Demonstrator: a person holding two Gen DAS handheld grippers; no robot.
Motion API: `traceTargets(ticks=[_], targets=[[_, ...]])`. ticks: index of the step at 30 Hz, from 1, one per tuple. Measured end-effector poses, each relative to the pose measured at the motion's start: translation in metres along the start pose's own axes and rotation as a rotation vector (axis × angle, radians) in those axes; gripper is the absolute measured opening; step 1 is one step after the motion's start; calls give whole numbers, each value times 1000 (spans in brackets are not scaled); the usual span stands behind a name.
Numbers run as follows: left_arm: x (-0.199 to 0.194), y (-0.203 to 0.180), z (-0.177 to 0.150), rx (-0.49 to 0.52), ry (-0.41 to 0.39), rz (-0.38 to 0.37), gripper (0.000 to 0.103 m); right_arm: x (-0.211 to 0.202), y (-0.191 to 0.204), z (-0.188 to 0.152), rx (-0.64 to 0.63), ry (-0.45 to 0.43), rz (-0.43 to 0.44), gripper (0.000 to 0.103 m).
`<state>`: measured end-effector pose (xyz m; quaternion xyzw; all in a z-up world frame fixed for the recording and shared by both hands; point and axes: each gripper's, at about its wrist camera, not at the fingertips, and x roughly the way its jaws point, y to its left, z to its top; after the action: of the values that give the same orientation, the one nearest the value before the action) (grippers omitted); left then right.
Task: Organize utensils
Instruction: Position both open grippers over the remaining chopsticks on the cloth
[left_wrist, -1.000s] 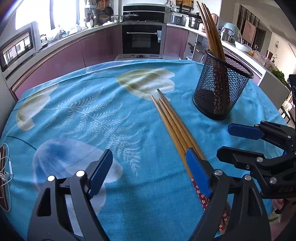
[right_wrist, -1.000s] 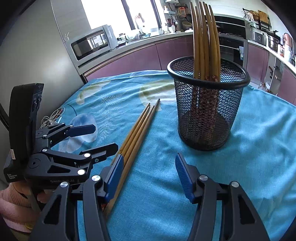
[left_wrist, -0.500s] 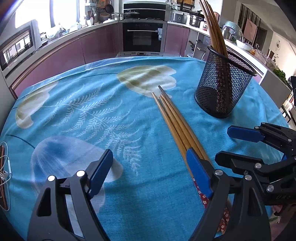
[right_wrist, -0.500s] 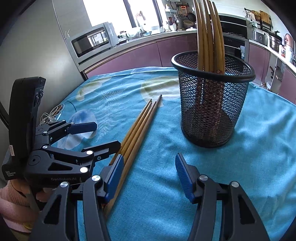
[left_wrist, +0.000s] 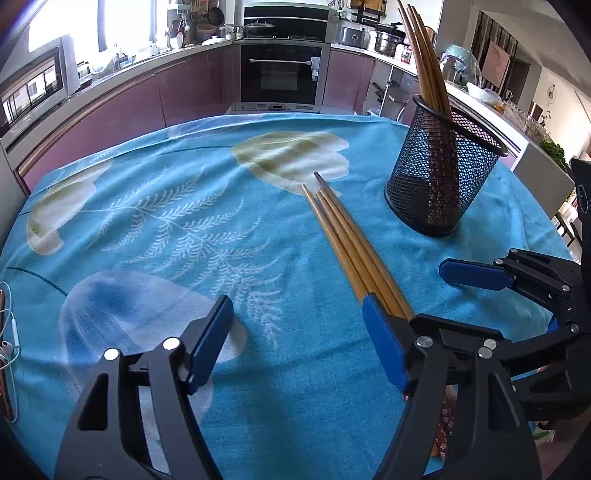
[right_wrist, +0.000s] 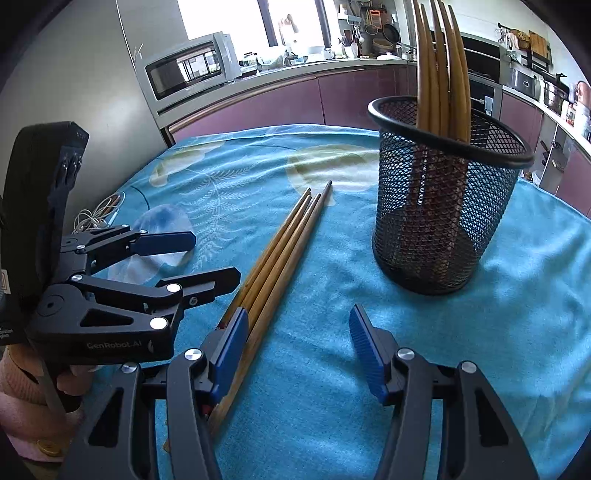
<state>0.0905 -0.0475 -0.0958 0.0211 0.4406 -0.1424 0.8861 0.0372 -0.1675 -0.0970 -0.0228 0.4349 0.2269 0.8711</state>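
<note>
A round table under a blue tablecloth printed with pale leaves and ferns fills both views, with kitchen counters, a built-in oven and a microwave behind it. Taking the black mesh holder as the landmark: it stands upright on the cloth toward the far right of the table, and several wooden chopsticks stand in it, tips up, leaning against its rim. To the holder's left, well clear of it, a bundle of loose chopsticks lies flat on the cloth, tips pointing away, their patterned handle ends toward the near edge.

The left gripper, nearer the table's edge than the holder and left of it, has its blue pads apart and its jaws are closing; nothing lies between them, and the bundle passes behind its right finger. The right gripper, in front of the holder, has its fingers apart over bare cloth, the bundle running just outside its left pad. White earphones lie at the table's far left edge.
</note>
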Motion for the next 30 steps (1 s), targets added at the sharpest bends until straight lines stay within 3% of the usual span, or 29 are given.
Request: traceTargets(ticks=[13, 24, 30], targets=[[0, -2, 3, 6, 5, -42, 72, 2, 1, 1, -23, 18, -37, 53], [9, -6, 3, 22, 16, -29, 74, 1, 0, -1, -22, 22, -41, 52], [9, -7, 4, 29, 15, -28, 68, 3, 3, -1, -31, 22, -49, 52]])
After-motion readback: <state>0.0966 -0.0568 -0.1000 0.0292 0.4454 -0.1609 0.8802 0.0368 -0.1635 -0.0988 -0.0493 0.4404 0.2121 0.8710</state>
